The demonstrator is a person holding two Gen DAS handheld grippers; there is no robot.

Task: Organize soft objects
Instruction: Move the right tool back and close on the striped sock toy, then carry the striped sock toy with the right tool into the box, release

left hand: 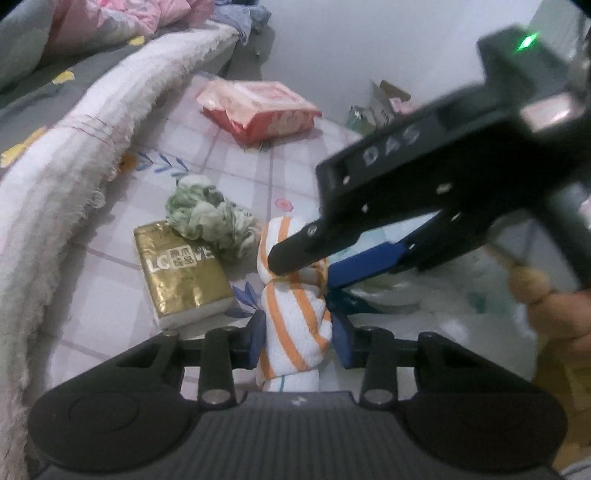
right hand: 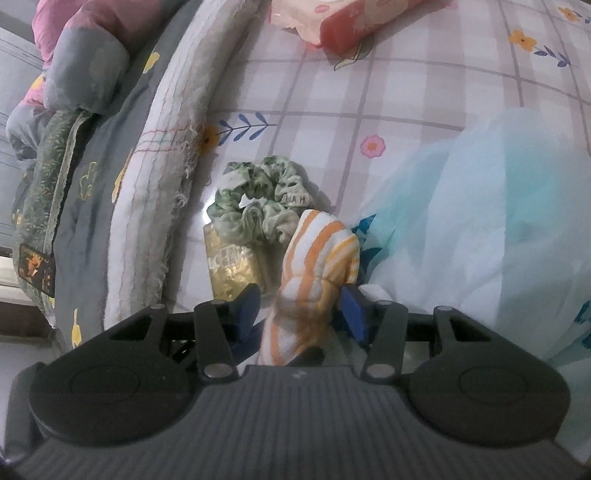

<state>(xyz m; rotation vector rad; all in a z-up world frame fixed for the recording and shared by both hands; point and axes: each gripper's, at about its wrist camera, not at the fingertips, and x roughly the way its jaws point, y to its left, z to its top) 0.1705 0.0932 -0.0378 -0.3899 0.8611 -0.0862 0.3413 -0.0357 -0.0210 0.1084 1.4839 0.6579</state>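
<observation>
A rolled white towel with orange stripes point(left hand: 291, 317) point(right hand: 325, 243) stands on end on the checked floral cloth point(left hand: 236, 162). In the left wrist view my left gripper point(left hand: 299, 332) has its blue pads against the towel's lower sides, shut on it. My right gripper point(left hand: 304, 269) point(right hand: 301, 302) comes in from the upper right and pinches the towel higher up, where the cloth is cinched. A green patterned scrunchie point(left hand: 207, 218) point(right hand: 258, 199) lies just left of the towel, resting partly on a gold tissue pack point(left hand: 181, 273) point(right hand: 231, 266).
A red tissue pack point(left hand: 258, 107) point(right hand: 347, 22) lies farther back. A pale blue plastic bag point(right hand: 480, 206) bulges at the right beside the towel. A frayed white quilt edge point(left hand: 74, 166) and grey bedding rise along the left. A hand point(left hand: 554, 306) holds the right gripper.
</observation>
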